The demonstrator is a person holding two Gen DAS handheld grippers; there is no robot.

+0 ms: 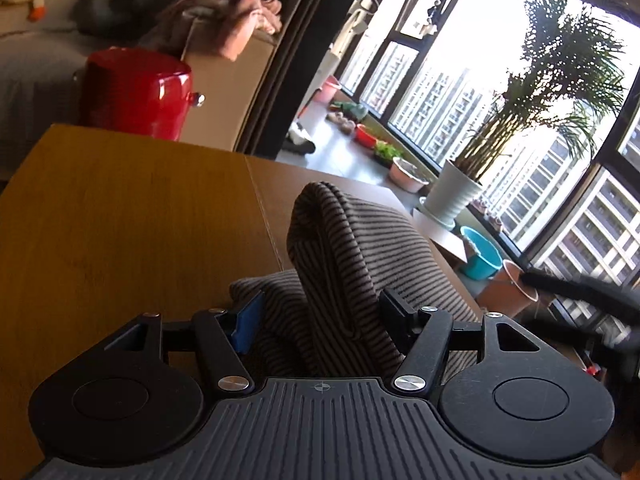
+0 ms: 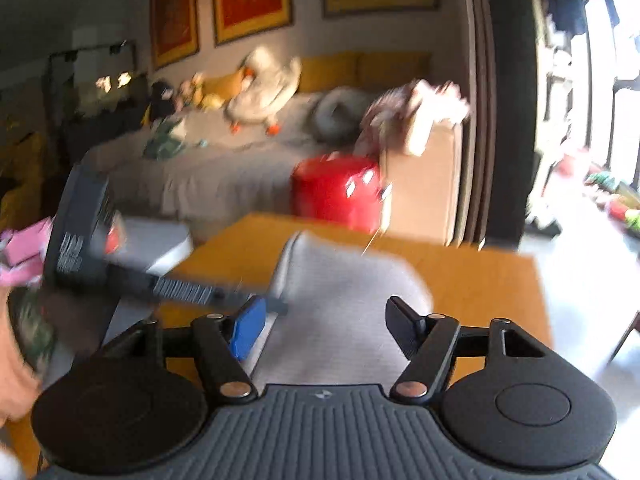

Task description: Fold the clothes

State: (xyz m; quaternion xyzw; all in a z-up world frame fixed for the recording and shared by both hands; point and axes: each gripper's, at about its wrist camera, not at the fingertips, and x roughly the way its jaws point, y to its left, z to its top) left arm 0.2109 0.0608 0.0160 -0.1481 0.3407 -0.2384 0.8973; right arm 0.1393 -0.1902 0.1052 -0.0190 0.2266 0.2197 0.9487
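The left gripper (image 1: pixel 320 316) is pointing gently downward, its jaws standing apart around a raised fold. The right gripper (image 2: pixel 326 324) is tilting down too, its jaws parted and pressing nothing.
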